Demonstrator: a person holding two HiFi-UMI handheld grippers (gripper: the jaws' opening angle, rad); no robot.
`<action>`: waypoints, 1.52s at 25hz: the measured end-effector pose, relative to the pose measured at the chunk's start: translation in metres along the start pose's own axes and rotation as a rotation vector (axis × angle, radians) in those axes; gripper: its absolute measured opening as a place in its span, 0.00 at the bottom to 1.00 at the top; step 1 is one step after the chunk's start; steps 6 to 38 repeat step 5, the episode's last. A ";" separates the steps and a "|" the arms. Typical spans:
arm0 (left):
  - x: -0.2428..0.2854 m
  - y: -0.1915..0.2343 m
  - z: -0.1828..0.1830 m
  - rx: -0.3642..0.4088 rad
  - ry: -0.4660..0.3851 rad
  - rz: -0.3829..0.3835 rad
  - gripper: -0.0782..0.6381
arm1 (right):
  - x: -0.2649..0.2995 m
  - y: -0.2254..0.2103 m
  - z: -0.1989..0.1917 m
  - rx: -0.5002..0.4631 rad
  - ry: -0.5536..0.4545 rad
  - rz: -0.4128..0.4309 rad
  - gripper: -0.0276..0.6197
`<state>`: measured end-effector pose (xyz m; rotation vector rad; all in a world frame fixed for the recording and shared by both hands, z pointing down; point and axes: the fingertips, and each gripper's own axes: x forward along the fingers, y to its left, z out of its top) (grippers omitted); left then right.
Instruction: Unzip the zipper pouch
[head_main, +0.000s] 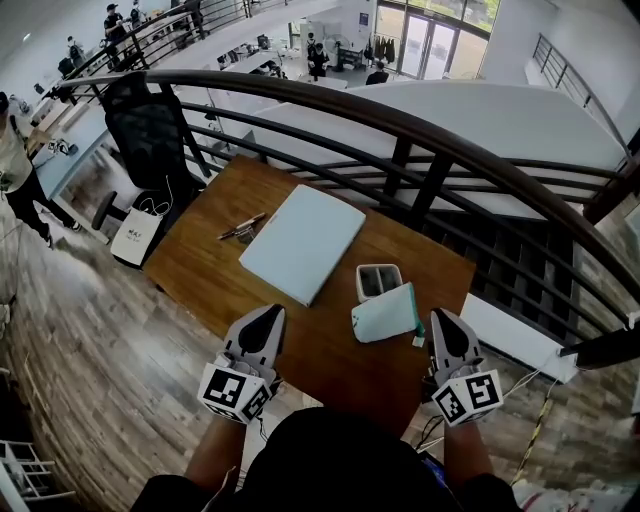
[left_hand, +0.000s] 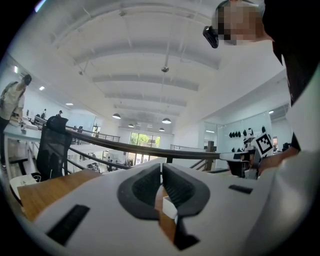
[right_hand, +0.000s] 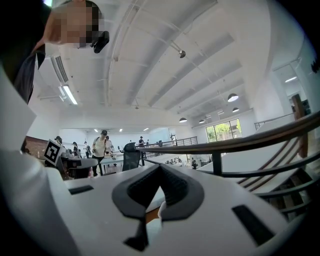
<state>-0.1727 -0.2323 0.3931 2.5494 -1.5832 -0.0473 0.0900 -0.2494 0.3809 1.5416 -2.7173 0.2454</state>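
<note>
A light teal zipper pouch (head_main: 385, 313) lies flat on the wooden table (head_main: 215, 265), near its front right edge and just in front of a small white box (head_main: 379, 281). My left gripper (head_main: 272, 314) hovers at the table's front edge, left of the pouch, jaws shut and empty. To the pouch's right my right gripper (head_main: 441, 318) is also shut on nothing, a short gap from the pouch. In the left gripper view the closed pads (left_hand: 150, 186) meet, tilted upward toward the ceiling. The right gripper view shows the same closed pads (right_hand: 172, 187). The pouch's zipper is too small to make out.
A closed pale laptop (head_main: 300, 243) lies mid-table with pens (head_main: 242, 227) at its left. A dark curved railing (head_main: 420, 135) runs behind the table. A black office chair (head_main: 150, 130) and a white bag (head_main: 135, 235) stand to the left. Cables (head_main: 530, 385) lie on the floor at right.
</note>
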 end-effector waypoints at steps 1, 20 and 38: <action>0.001 0.002 0.000 -0.002 0.000 0.000 0.14 | 0.001 -0.001 -0.001 0.002 0.001 -0.005 0.03; 0.005 0.007 -0.001 0.003 0.004 0.001 0.14 | 0.004 -0.005 -0.003 0.004 0.004 -0.011 0.03; 0.005 0.007 -0.001 0.003 0.004 0.001 0.14 | 0.004 -0.005 -0.003 0.004 0.004 -0.011 0.03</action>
